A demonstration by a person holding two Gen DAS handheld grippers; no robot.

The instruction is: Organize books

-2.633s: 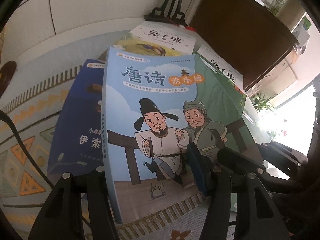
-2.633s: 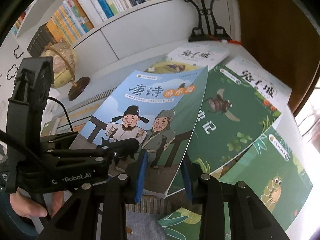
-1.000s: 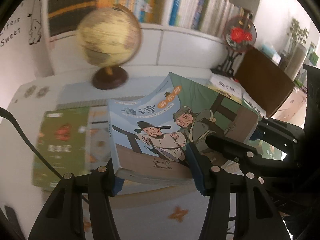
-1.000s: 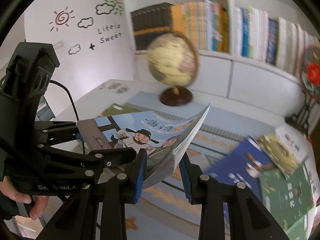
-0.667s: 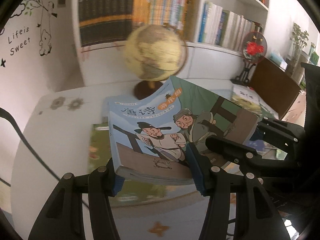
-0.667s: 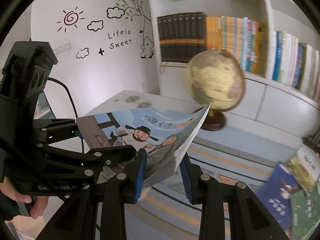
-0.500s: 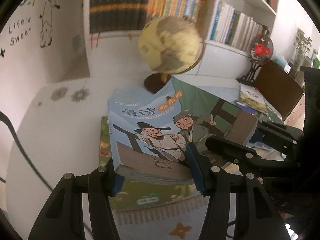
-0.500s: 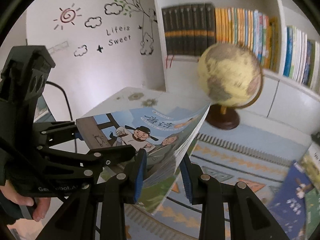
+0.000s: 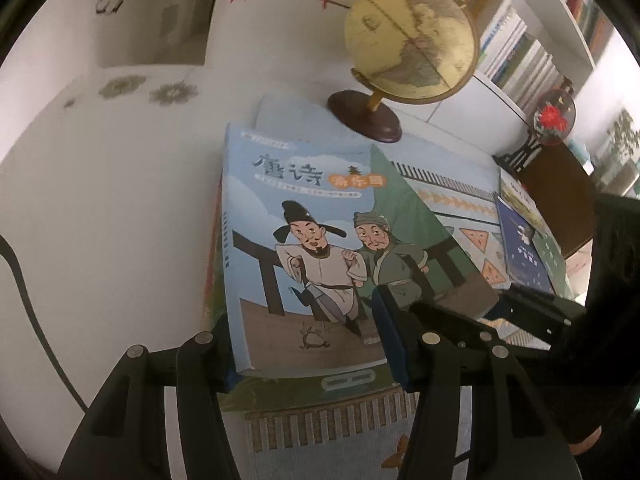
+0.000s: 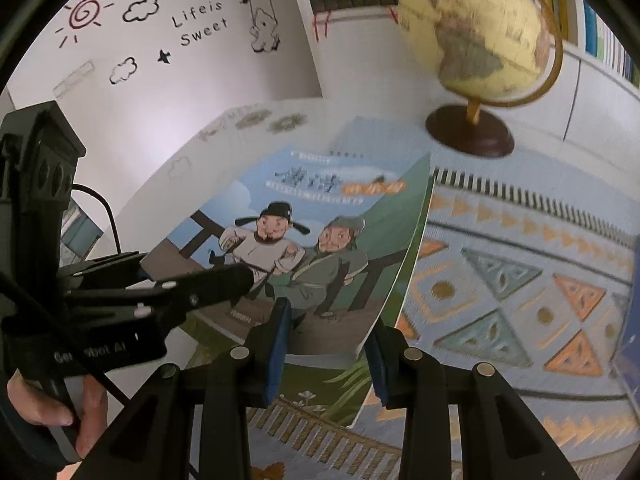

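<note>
Your left wrist view's pretty dim and greyish, heavy fisheye bending with black corners, right wrist view brighter, globe [image 10: 476, 28] smeared by motion blur around 1 o'clock

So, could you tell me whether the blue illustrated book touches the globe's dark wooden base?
Apart: the right wrist view shows bare mat between book and base.

My two black hand-held grippers

Left gripper [image 9: 308, 344] and right gripper [image 10: 326, 344]: matte black, blue pads [image 10: 276, 344], silver screws [image 9: 430, 337], black cable [image 9: 24, 280], white lettering.
</note>
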